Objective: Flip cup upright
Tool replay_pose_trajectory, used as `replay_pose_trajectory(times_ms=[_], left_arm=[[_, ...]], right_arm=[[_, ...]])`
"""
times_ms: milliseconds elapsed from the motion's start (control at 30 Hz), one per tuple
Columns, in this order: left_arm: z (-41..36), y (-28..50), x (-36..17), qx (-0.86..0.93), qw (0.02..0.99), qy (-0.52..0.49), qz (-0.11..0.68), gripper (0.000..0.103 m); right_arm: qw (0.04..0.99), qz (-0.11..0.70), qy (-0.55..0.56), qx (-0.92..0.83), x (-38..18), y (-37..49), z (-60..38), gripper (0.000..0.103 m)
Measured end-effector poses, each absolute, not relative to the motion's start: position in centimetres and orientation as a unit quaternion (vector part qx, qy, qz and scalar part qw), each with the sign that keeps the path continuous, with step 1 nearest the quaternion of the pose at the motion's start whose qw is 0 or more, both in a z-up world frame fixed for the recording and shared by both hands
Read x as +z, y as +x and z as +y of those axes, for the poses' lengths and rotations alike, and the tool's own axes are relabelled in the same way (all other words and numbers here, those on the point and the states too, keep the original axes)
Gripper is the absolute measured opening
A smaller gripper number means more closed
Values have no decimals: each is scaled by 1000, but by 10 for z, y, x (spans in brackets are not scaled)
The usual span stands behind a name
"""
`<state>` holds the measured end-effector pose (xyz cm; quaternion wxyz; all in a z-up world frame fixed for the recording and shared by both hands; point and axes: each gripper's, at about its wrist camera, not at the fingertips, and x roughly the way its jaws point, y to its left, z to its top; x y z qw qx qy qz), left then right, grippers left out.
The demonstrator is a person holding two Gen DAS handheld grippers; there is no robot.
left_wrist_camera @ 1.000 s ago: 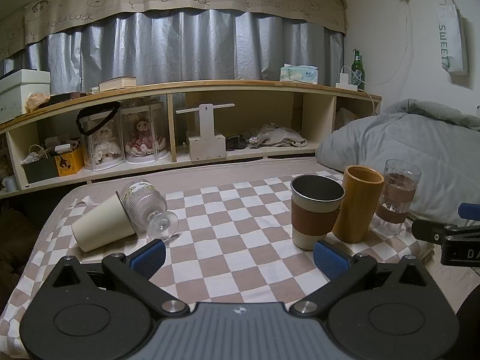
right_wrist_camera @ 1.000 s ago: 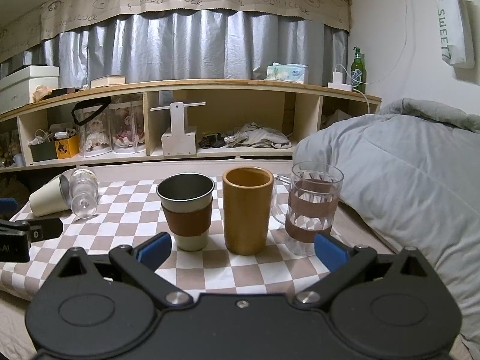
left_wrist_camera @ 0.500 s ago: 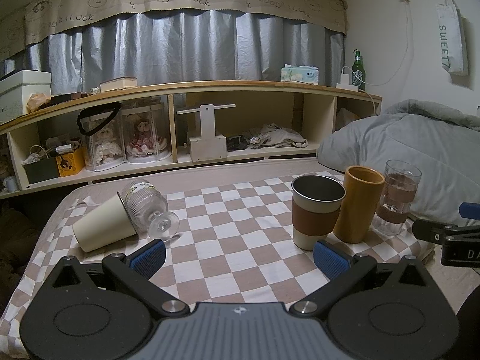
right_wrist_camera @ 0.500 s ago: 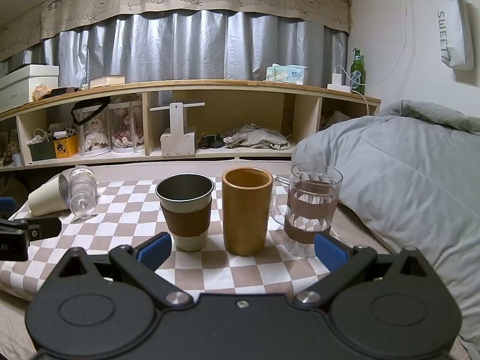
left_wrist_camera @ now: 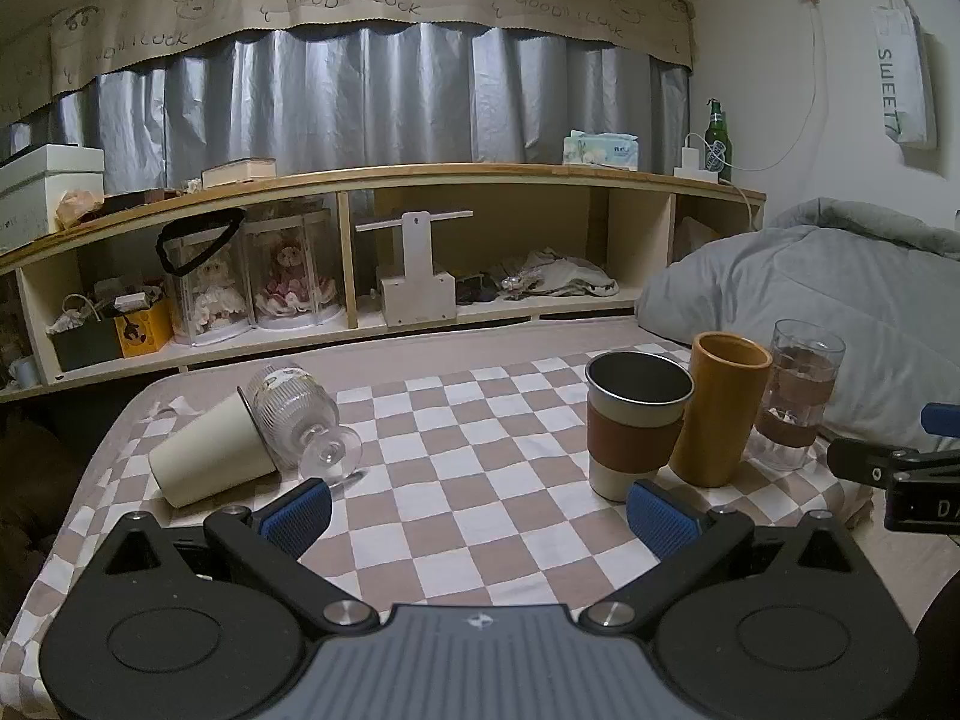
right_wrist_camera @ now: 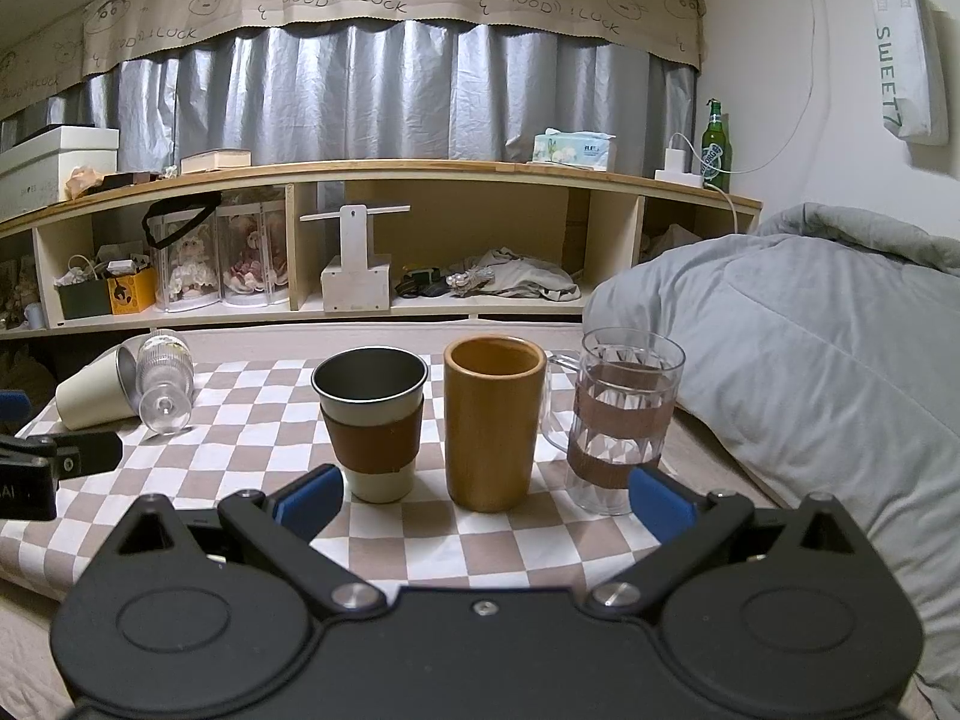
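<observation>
A cream cup (left_wrist_camera: 207,459) lies on its side at the left of the checkered cloth (left_wrist_camera: 480,498), next to a clear stemmed glass (left_wrist_camera: 300,420) that also lies on its side. Both show in the right wrist view, the cup (right_wrist_camera: 90,393) and the glass (right_wrist_camera: 165,378). Three cups stand upright at the right: a steel cup with a brown sleeve (left_wrist_camera: 633,420), an orange-brown tumbler (left_wrist_camera: 720,408) and a clear glass mug (left_wrist_camera: 798,393). My left gripper (left_wrist_camera: 480,513) is open and empty, short of the fallen cup. My right gripper (right_wrist_camera: 483,495) is open and empty in front of the upright cups.
A long wooden shelf (left_wrist_camera: 384,180) with boxes, dolls and clutter runs behind the table. A grey duvet (right_wrist_camera: 810,348) lies at the right, close to the glass mug. The right gripper's tip (left_wrist_camera: 888,468) shows at the right edge of the left wrist view.
Both grippers have drifted only slightly; the view has hardly shifted. No cup has moved and both grippers stay open.
</observation>
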<state>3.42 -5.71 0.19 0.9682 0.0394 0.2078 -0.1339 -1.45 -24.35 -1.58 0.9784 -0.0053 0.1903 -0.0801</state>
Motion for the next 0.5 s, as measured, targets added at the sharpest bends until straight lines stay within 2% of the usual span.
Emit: replay_pose_trajectory(times_ms=[500], left_arm=[[-52,36,4,-130,969,37,208,103]], right_arm=[[978,190,-6,-80,-16,-15,-243,103]])
